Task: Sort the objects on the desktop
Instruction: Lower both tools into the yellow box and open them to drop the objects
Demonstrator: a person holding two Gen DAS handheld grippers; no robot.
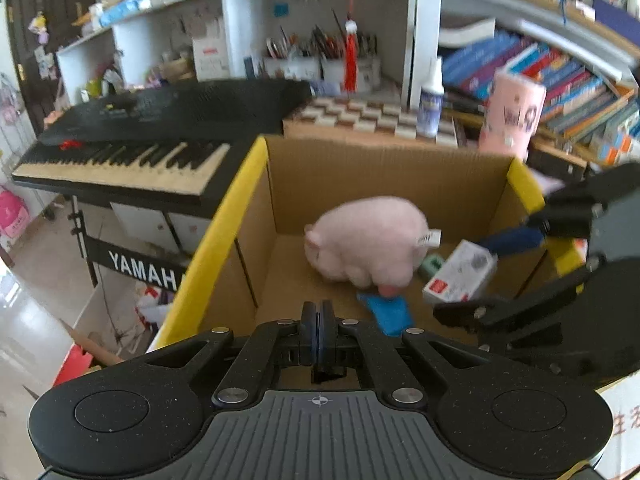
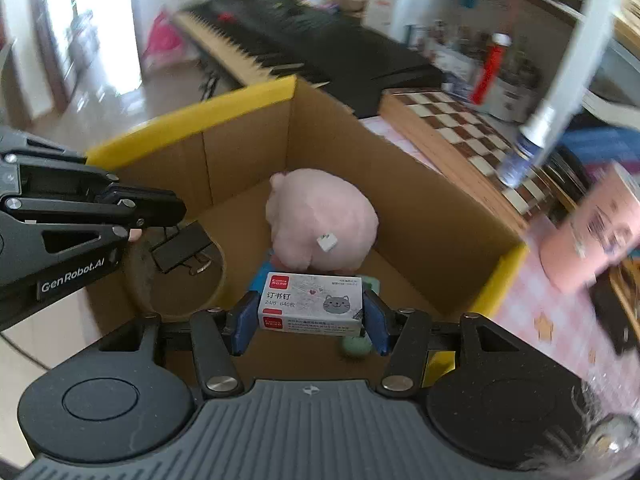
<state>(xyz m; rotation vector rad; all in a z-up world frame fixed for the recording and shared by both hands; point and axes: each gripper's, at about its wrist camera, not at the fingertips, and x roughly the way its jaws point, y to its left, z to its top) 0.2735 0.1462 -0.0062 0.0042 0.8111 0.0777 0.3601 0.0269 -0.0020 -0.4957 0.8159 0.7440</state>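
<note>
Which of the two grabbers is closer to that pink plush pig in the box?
Right, as far as I can tell. The right gripper, holding a staple box, hangs just short of the pink plush pig. The left gripper, shut and empty, sits back near the cardboard box rim.

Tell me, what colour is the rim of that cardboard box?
Yellow: the cardboard box's rim shows best in the right wrist view.

Blue item (image 1: 387, 312) half hidden under pink plush (image 1: 366, 238); pink cup (image 2: 596, 232) motion-blurred.
</note>
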